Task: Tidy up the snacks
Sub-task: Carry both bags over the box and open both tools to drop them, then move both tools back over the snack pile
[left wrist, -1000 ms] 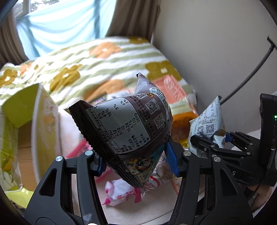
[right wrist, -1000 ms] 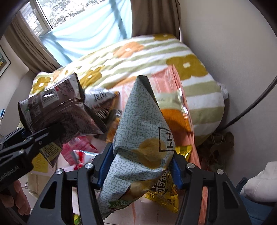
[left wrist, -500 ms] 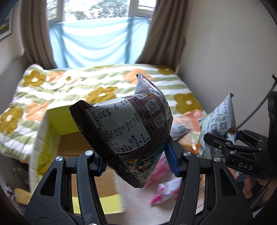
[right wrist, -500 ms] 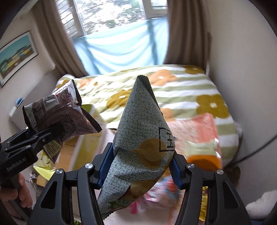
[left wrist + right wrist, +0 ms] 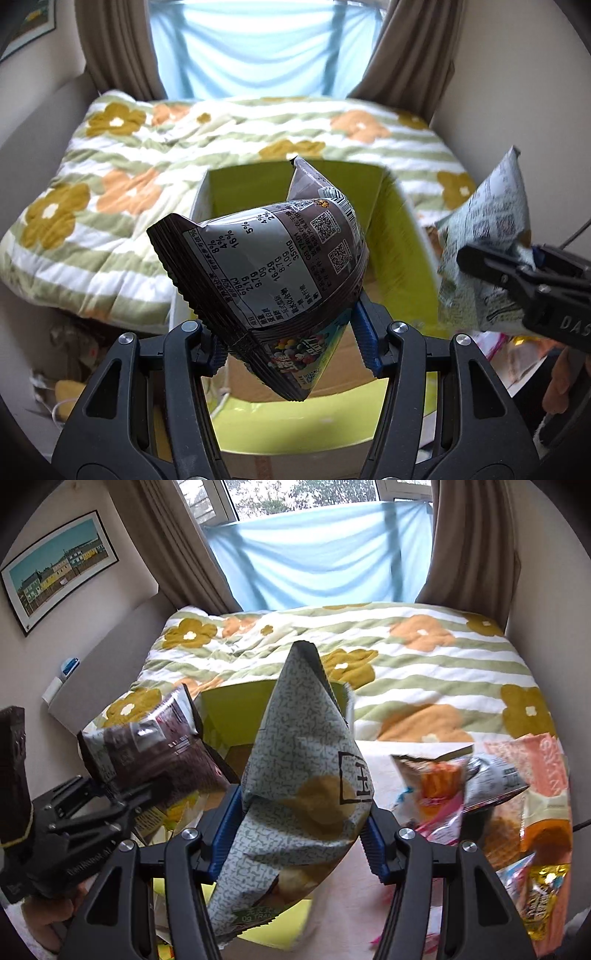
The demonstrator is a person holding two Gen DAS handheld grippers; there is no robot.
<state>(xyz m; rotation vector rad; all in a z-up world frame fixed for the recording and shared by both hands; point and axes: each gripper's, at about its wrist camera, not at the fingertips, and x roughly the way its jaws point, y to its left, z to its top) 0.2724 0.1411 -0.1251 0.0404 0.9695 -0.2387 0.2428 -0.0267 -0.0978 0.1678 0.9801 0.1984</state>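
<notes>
My left gripper (image 5: 291,347) is shut on a dark brown snack bag (image 5: 266,266) and holds it above an open yellow-green cardboard box (image 5: 410,258). The right gripper (image 5: 295,834) is shut on a grey-green patterned chip bag (image 5: 306,760), raised beside the box (image 5: 229,716). The chip bag (image 5: 484,236) shows at the right of the left wrist view, and the brown bag (image 5: 147,753) and left gripper (image 5: 110,805) at the left of the right wrist view. A pile of loose snack bags (image 5: 495,782) lies at the right.
A bed with a flowered, striped quilt (image 5: 147,166) lies behind the box, under a window with a blue sheet (image 5: 325,554) and brown curtains. A picture (image 5: 55,572) hangs on the left wall. Clutter lies on the floor at lower left (image 5: 70,354).
Both grippers have swung left from the snack pile toward the open box, each still holding its bag. The box now lies straight under the left gripper, and the pile is off to the right.
</notes>
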